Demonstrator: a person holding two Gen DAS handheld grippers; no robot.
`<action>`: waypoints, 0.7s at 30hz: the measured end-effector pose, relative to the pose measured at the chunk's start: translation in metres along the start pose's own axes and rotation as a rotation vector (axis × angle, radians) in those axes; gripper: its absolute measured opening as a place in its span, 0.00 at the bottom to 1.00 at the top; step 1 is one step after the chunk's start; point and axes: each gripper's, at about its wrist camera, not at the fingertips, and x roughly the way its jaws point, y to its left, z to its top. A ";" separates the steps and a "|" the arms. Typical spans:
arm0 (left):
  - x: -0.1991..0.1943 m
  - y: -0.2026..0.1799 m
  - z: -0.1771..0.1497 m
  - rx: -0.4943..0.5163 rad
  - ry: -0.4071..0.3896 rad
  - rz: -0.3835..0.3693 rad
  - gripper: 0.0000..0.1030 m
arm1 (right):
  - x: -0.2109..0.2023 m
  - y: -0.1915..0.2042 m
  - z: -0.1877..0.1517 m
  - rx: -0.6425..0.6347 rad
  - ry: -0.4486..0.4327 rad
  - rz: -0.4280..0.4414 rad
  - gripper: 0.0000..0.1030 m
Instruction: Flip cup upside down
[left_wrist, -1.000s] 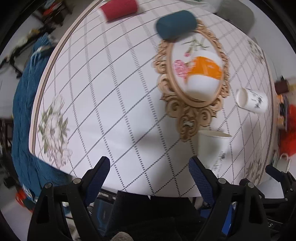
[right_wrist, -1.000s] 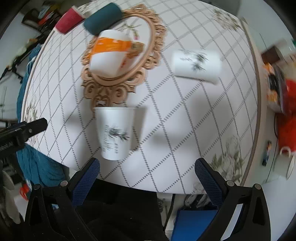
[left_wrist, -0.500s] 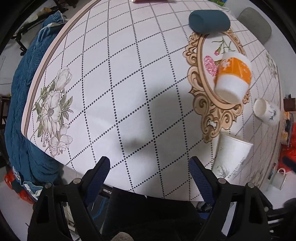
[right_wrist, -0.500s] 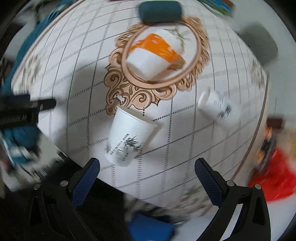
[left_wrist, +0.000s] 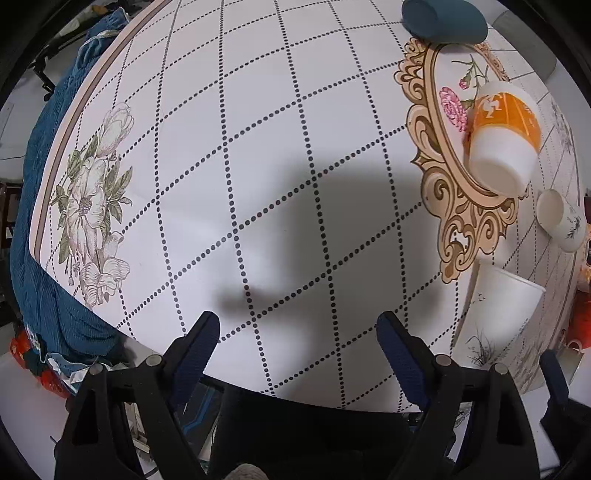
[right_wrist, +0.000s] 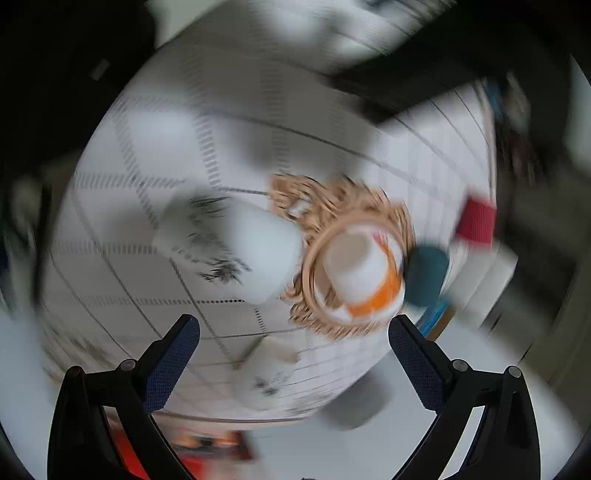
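Observation:
A tall white paper cup with a dark plant print (left_wrist: 495, 314) stands on the table at the right of the left wrist view; it is a blurred white shape (right_wrist: 240, 247) in the right wrist view. An orange-and-white cup (left_wrist: 504, 146) stands on an ornate wooden tray (left_wrist: 439, 192), also blurred in the right wrist view (right_wrist: 365, 273). A small white printed cup (left_wrist: 563, 221) lies on its side (right_wrist: 269, 373). My left gripper (left_wrist: 297, 332) is open and empty above the table's near edge. My right gripper (right_wrist: 293, 336) is open and empty above the table.
A dark teal cup (left_wrist: 443, 18) lies on its side beyond the tray, and a red cup (right_wrist: 476, 221) lies farther off. A blue cloth (left_wrist: 33, 258) hangs by the table's left edge. The right wrist view is heavily motion-blurred.
The right gripper has swung round fast, so its view has rotated and blurred. The left gripper has moved closer to the table and leftward. Both jaws stay open.

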 end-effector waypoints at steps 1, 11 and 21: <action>0.002 0.001 0.000 0.001 0.000 0.002 0.85 | 0.004 0.010 0.002 -0.098 -0.007 -0.021 1.00; 0.022 0.013 0.008 -0.004 0.019 -0.011 0.85 | 0.027 0.058 0.018 -0.553 -0.078 -0.130 1.00; 0.029 0.015 0.006 -0.005 0.027 -0.008 0.85 | 0.036 0.075 0.033 -0.675 -0.118 -0.152 0.91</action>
